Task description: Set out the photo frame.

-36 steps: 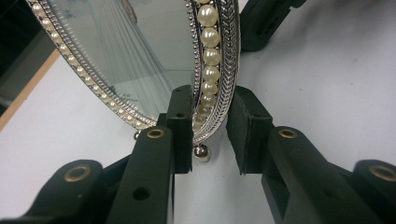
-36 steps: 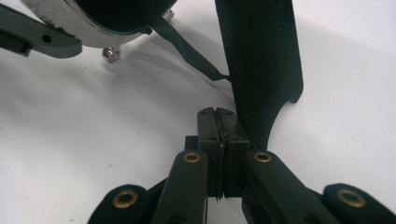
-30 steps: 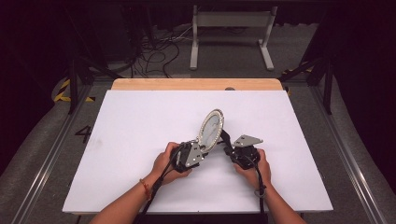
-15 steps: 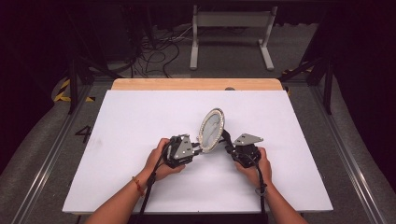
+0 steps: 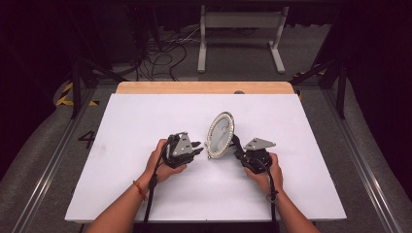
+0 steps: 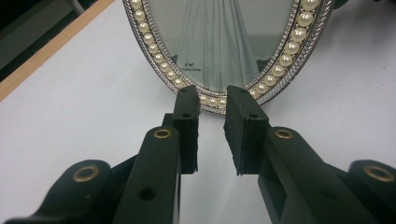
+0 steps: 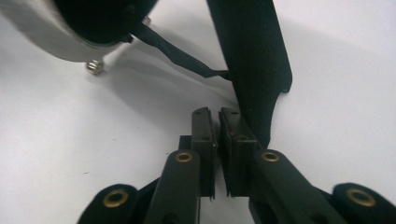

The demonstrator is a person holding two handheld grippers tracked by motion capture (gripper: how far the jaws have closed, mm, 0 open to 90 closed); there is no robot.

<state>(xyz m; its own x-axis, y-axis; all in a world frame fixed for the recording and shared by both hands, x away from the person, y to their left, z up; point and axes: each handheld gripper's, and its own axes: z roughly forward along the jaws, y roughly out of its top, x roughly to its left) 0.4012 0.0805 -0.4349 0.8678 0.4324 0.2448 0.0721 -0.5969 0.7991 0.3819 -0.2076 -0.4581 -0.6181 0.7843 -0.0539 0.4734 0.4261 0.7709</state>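
An oval picture frame with a border of pearls stands upright near the middle of the white table, between the 2 hands. The left gripper is just beside the front of the frame; in the left gripper view its jaws stand a little apart with nothing between them, and the tips are very near the lower pearl rim, not holding it. The right gripper is behind the frame, next to its black back stand. Its jaws are almost closed, with a thin gap; they have just been opening slightly and hold nothing.
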